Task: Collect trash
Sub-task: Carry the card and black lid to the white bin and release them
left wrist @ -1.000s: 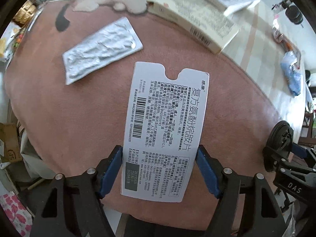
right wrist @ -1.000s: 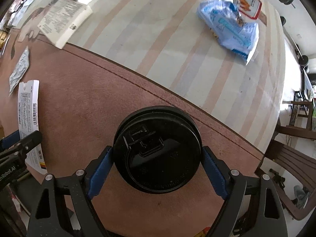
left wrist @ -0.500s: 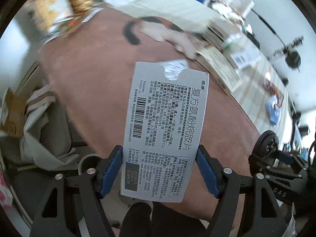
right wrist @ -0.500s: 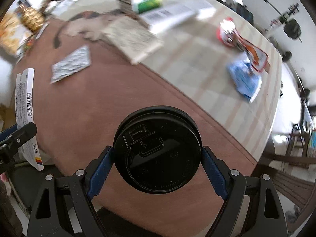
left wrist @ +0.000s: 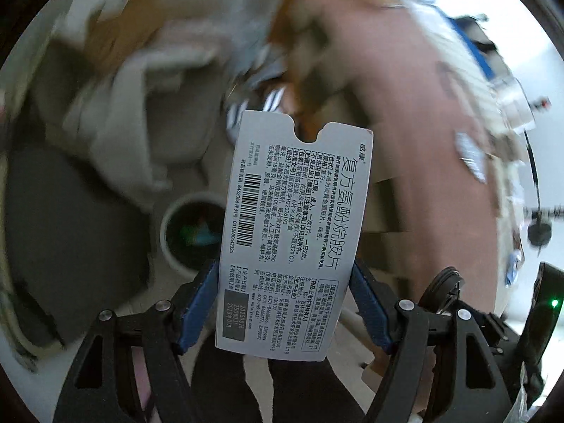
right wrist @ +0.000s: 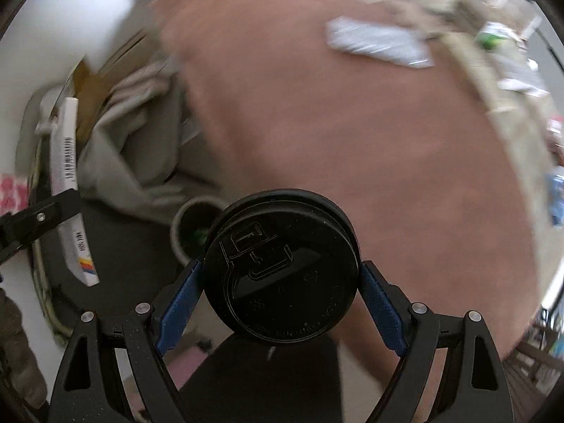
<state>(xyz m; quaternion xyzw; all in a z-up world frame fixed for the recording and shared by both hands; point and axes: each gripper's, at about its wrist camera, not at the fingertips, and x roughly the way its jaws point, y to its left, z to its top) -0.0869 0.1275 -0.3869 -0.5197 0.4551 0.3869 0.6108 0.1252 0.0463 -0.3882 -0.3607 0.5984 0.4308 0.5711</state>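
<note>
A flattened white medicine box [left wrist: 292, 232], printed with black text and a barcode, is clamped at its lower edges between the blue pads [left wrist: 197, 303] of the left hand-held gripper [left wrist: 283, 303]. The box is held upright in the left wrist view, its notched end farthest from the camera. Below and behind it a round pale bin [left wrist: 183, 232] is seen on the floor, with coloured scraps inside; part of its rim is hidden by the box. A crumpled beige cloth [left wrist: 120, 112] and cardboard lie beyond the bin, heavily blurred. The pink tabletop [left wrist: 423, 123] is seen to the right.

A black cup lid [right wrist: 282, 271] is gripped at its rim by the right hand-held gripper [right wrist: 282, 292], one blue pad [right wrist: 179, 303] pressed on each side, the drinking flap facing the camera. In the right wrist view the same bin [right wrist: 187, 222] shows just left of the lid, partly covered by it. The left gripper's finger and the box [right wrist: 68, 190], seen edge-on, appear at the left. A silver blister pack [right wrist: 377, 42] lies on the pink tabletop [right wrist: 335, 141], well apart from the lid. Other items at the tabletop's far edge are too blurred to be told.
</note>
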